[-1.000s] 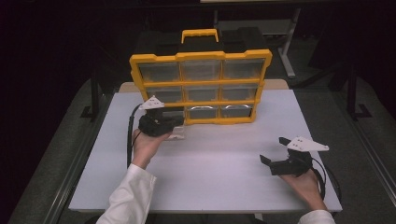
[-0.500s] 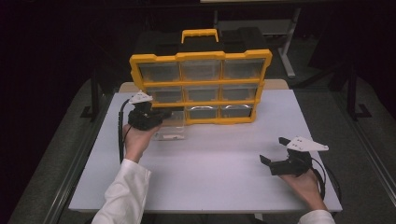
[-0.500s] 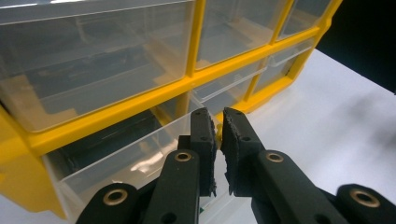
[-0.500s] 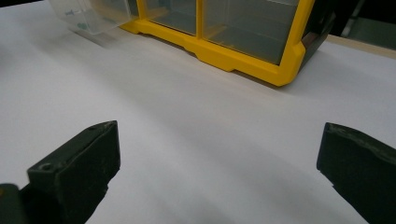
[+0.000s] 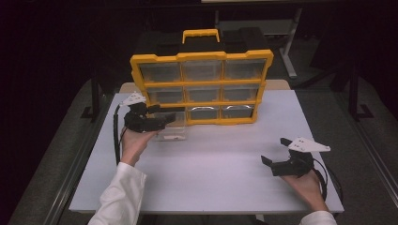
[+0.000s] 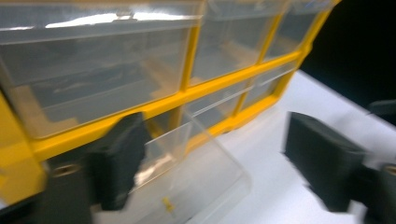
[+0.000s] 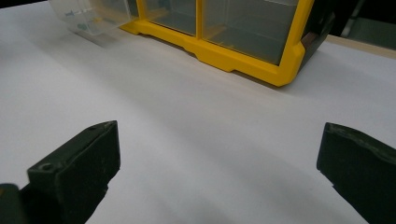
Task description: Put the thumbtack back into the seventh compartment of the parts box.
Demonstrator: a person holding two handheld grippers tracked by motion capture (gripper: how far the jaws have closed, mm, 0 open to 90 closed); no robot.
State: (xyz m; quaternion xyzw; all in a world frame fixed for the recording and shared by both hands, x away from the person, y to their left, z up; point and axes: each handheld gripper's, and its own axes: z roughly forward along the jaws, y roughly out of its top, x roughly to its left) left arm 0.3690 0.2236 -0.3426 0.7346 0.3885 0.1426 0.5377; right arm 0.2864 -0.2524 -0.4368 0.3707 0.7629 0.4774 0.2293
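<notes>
My right tool (image 5: 290, 165) rests near the desk's (image 5: 225, 164) front right corner, jaws wide apart with nothing between them, well away from the work. Farther in, toward the left edge, my left tool (image 5: 162, 119) hangs over the clear drawer (image 5: 171, 133), which sits pulled out of the bottom left slot of the yellow organizer (image 5: 202, 89) and rests on the desk just before it. In the left gripper view my jaws stand apart, one either side of the drawer's (image 6: 187, 182) front wall, not clamped on it. I judge I am mid-way through drawing this drawer out. Next I must close on that thin clear wall squarely and pull straight, or it may slip. The organizer stands upright at the desk's far edge.
</notes>
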